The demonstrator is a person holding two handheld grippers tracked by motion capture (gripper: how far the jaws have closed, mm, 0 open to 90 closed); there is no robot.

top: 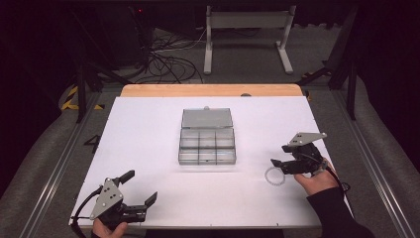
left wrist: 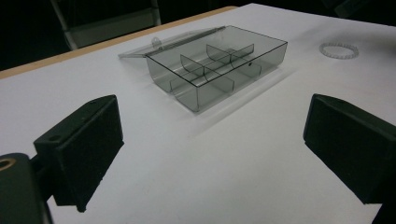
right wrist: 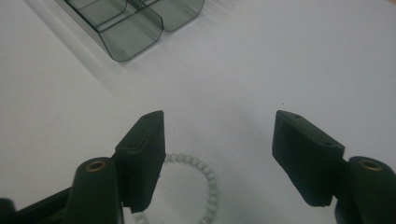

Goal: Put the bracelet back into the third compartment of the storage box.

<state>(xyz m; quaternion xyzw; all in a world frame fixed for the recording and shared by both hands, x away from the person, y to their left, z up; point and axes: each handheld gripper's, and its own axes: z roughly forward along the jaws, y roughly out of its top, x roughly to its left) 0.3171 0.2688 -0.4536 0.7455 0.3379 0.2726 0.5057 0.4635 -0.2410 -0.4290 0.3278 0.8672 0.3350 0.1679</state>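
White bead bracelet [right wrist: 198, 186], beneath right gripper [right wrist: 219, 158], jaws wide: centre one bead strand between pads before closing; left gripper [left wrist: 210, 154] wide, idle near box [left wrist: 219, 65].

Black grippers [top: 140, 189], grey three-cornered plates, brass screws, dark sleeve [top: 332, 210]

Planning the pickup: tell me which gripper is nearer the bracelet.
Right. The right gripper hangs open just over the bracelet; the left gripper sits far across the table.
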